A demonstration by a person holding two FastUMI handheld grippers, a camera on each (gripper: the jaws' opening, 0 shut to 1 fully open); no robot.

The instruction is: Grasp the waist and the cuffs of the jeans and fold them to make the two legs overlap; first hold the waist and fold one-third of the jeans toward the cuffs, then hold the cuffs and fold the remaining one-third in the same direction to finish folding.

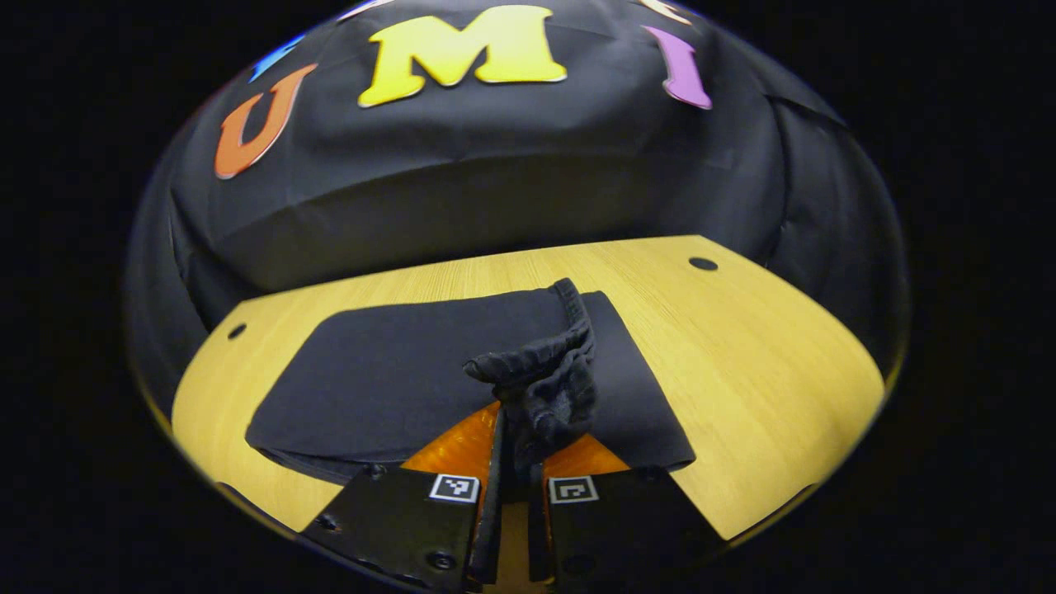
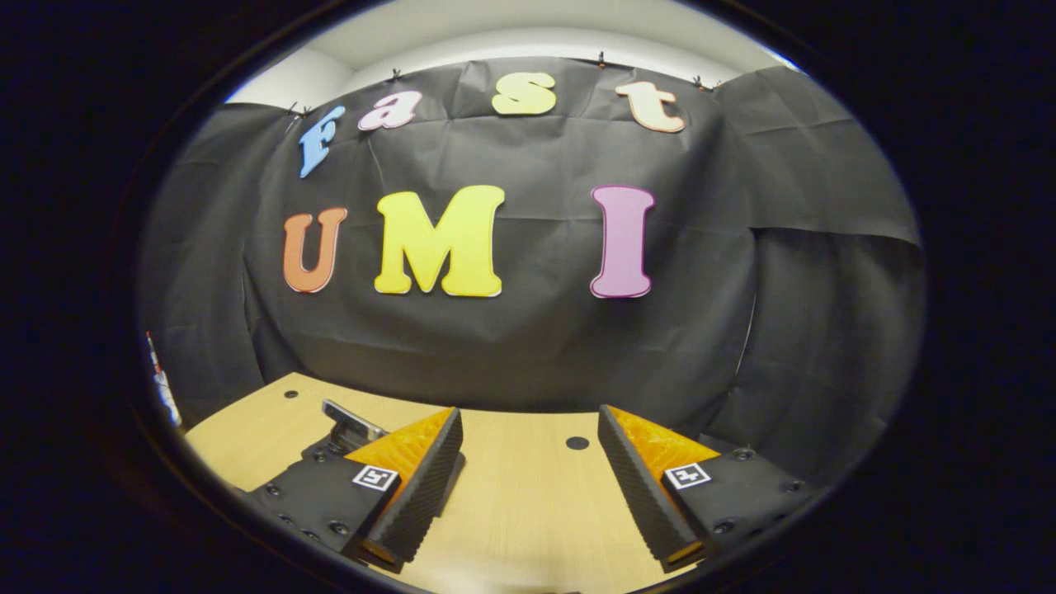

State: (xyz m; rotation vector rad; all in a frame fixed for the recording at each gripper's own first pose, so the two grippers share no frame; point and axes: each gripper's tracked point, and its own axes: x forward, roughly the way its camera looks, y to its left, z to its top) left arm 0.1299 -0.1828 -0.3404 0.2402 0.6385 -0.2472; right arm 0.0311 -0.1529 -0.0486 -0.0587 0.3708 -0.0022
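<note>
Jeans of dark, near-black cloth (image 1: 429,379) lay flat on the pale yellow wooden table (image 1: 767,371), and in the left gripper view my left gripper (image 1: 516,450) had its two fingers pressed close together on a bunched, gathered band of that cloth (image 1: 549,388), which I took to be the elastic waist, lifted into a crumpled ridge just ahead of me. My right gripper (image 2: 528,487) held nothing: in the right gripper view its fingers stood wide apart over bare table, well apart from the jeans. I judged the fold to be part-way done at most. The risk was plain enough: I had only one gathered clump, so pulling it across could have dragged the layers askew or let the lower layer slip free, leaving the legs out of line. With one side unsupported, the edge might also have sagged and creased. Around me there were small round holes in the tabletop (image 1: 703,264) and the black cloth wall (image 2: 528,346) behind; a small metal-looking object (image 2: 353,419) lay beyond my right fingers, too unclear to name. Nothing stood in the way.
</note>
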